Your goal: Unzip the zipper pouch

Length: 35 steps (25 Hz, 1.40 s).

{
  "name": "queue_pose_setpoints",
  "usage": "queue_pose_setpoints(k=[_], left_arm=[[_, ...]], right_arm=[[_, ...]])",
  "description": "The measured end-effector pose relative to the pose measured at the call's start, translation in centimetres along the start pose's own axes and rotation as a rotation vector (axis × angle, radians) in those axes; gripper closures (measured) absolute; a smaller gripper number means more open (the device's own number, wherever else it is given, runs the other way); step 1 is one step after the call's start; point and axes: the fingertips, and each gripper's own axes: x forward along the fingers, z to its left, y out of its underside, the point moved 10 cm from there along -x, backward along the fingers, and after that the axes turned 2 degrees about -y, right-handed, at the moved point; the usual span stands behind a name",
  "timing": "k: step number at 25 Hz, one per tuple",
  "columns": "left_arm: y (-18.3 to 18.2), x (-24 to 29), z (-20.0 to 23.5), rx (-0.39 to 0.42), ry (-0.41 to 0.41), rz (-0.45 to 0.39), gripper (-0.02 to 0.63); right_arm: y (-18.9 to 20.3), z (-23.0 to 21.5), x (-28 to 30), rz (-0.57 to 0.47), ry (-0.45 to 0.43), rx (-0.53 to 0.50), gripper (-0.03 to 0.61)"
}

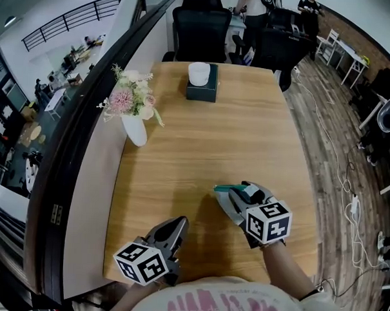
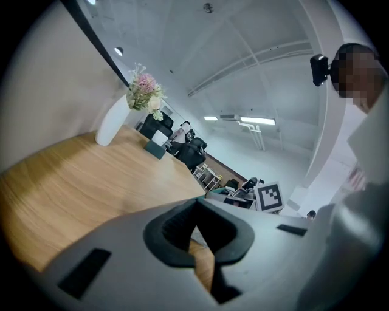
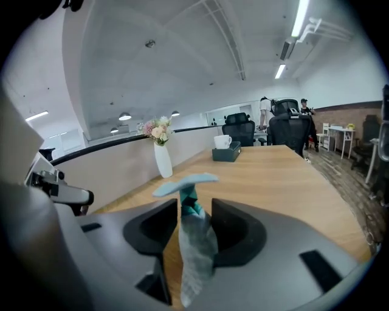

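No legible txt is showing anywhere. Pink print on the person's shirt [image 1: 204, 305] is showing too blurred & cut off to read. Marker cubes [image 1: 269, 220] are carrying b/w square patterns only, no chars.

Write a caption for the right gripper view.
Right gripper grips a grey-and-teal pouch over the wooden table.

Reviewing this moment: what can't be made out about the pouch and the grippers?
- Whether the pouch is unzipped: in the head view the right gripper covers most of it; the right gripper view shows only a narrow strip.
- Its lower end: right gripper view, behind the gripper's own body.
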Motion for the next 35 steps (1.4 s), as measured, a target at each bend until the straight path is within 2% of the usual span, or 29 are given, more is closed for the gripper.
queue_pose_setpoints(k=[8, 14, 19, 21, 24, 28, 32, 35], left_arm=[[0.2, 0.8, 0.0, -0.007, 0.002, -0.004, 0.611], [1.0, 0.8, -2.6, 0.019, -0.020, -0.049, 0.612], [2.5, 0.7, -5.9, 0.011, 0.021, -0.081, 0.611], [2.4, 0.8, -7.0, 0.028, 0.058, -0.096, 0.574], [1.6, 1.3, -8.4, 0.047, 0.143, -0.121, 0.438], [0.7, 2.2, -10.9, 0.096, 0.256, -0.150, 0.374], [0.8, 2.5, -14.3, 0.147, 0.404, -0.195, 0.343], [1.1, 2.4, -17.5, 0.200, 0.521, -0.231, 0.284]], right_arm=[[0.4, 0.0, -0.9, -0.020, -0.058, 0.059, 0.505], [0.2, -0.6, -3.6, -0.049, -0.177, 0.105, 0.534], [-0.7, -1.5, -8.1, -0.127, -0.304, 0.186, 0.543], [-1.4, -1.8, -10.1, -0.166, -0.366, 0.222, 0.543], [-2.8, -2.0, -13.4, -0.226, -0.461, 0.248, 0.543], [-4.6, -1.6, -17.9, -0.298, -0.636, 0.231, 0.543], [-5.6, -1.1, -22.3, -0.350, -0.780, 0.181, 0.543], [-5.8, -1.2, -25.2, -0.368, -0.875, 0.177, 0.543]])
